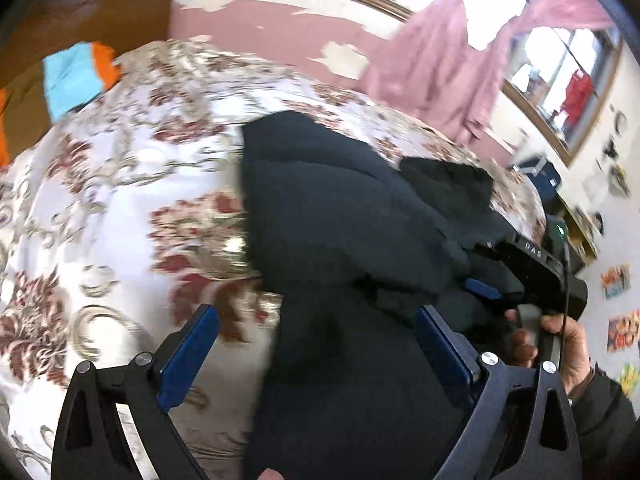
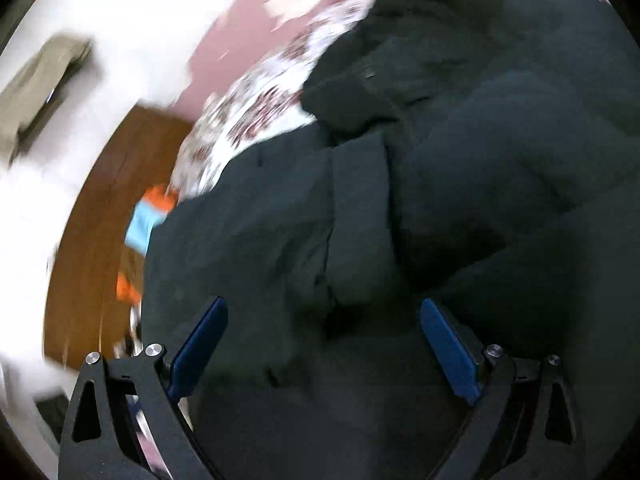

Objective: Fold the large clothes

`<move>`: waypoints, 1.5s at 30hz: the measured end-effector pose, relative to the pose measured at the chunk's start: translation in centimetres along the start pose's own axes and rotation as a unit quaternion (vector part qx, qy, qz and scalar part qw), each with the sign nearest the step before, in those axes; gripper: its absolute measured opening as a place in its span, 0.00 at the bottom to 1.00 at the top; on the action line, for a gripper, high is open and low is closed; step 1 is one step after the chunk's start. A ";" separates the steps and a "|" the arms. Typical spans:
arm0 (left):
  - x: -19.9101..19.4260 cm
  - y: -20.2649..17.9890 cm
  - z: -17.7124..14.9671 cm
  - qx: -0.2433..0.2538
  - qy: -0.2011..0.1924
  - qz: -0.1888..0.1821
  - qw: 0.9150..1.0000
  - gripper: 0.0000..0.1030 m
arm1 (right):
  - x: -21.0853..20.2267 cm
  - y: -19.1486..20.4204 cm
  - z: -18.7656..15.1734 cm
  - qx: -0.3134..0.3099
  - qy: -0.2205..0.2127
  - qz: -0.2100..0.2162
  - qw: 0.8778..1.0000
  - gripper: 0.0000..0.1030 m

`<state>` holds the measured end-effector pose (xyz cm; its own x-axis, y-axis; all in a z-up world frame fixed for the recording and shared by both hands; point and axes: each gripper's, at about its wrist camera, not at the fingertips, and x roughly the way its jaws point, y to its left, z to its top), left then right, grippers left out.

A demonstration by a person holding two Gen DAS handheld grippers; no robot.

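A large dark padded jacket (image 1: 340,216) lies on a bed with a floral cover (image 1: 120,200). My left gripper (image 1: 316,344) is open above the jacket's near edge, with one blue pad over the cover and the other over the dark cloth. The right gripper (image 1: 532,276) shows in the left wrist view at the jacket's right side, held by a hand. In the right wrist view the jacket (image 2: 440,180) fills most of the frame, and my right gripper (image 2: 324,340) is open just above its folds. Neither gripper holds cloth.
A brown wooden headboard (image 1: 80,12) with a blue and orange cloth (image 1: 76,76) stands at the bed's far left. Pink curtains (image 1: 440,60) hang by a window (image 1: 560,76) at the right. Both views are blurred by motion.
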<state>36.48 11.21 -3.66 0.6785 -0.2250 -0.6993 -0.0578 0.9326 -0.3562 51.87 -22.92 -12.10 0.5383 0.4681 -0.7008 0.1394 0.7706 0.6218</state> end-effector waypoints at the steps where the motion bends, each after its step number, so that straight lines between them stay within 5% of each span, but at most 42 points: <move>1: -0.2 0.7 0.1 -0.008 -0.006 0.005 1.000 0.96 | 0.3 -0.1 0.1 0.016 -0.005 -0.003 1.000 0.60; 2: -0.2 1.0 0.5 -0.011 -0.010 0.011 1.000 0.96 | 0.5 -0.2 0.1 0.030 -0.011 -0.014 0.999 0.50; 3: -0.3 1.6 0.7 -0.014 -0.016 0.016 1.000 0.96 | 0.7 -0.3 0.2 0.040 -0.016 -0.028 0.999 0.22; 4: -0.3 1.9 0.9 -0.016 -0.022 0.020 0.999 0.96 | 0.8 -0.4 0.2 0.048 -0.022 -0.032 0.998 0.10; 11: 0.4 2.5 2.9 -0.019 -0.028 0.030 0.999 0.96 | -5.7 2.6 1.3 -0.037 -0.114 0.005 0.993 0.05; 15: 1.3 1.4 4.0 -0.015 -0.016 0.012 1.000 0.96 | -12.6 3.4 1.3 -0.088 -0.181 0.002 0.980 0.05; 21: 4.2 -2.4 5.8 0.020 0.004 0.009 1.000 0.96 | -21.7 1.7 -0.3 -0.152 -0.278 -0.076 0.945 0.04; 25: 7.3 -5.4 6.0 0.035 0.030 0.017 0.999 0.96 | -25.2 -2.7 -0.6 -0.127 -0.297 -0.141 0.936 0.04; 30: 10.9 -7.6 5.0 0.058 0.066 0.034 0.996 0.96 | -24.5 -9.1 -0.5 -0.085 -0.255 -0.186 0.945 0.04; 33: 11.4 -8.9 4.9 0.074 0.069 0.029 0.995 0.96 | -23.6 -9.9 -1.2 -0.129 -0.239 -0.235 0.933 0.08; 35: 11.0 -10.1 5.3 0.093 0.053 0.025 0.994 0.96 | -24.0 -8.6 -1.0 -0.170 -0.249 -0.268 0.915 0.14; 37: 11.1 -11.3 5.7 0.110 0.047 0.025 0.992 0.96 | -24.8 -7.0 -0.6 -0.204 -0.253 -0.262 0.909 0.47; 38: 11.3 -12.0 6.0 0.120 0.047 0.025 0.991 0.96 | -24.8 -5.9 0.0 -0.215 -0.248 -0.262 0.908 0.52; 45: 14.9 -14.3 4.7 0.168 0.094 0.010 0.981 0.96 | -17.1 -2.3 2.4 -0.290 -0.109 -0.257 0.915 0.52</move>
<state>50.86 -4.13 -6.03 0.5315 -0.2246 -0.8167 0.1959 0.9707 -0.1394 44.34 -33.79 -0.72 0.6879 -0.0697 -0.7224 -0.0089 0.9945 -0.1044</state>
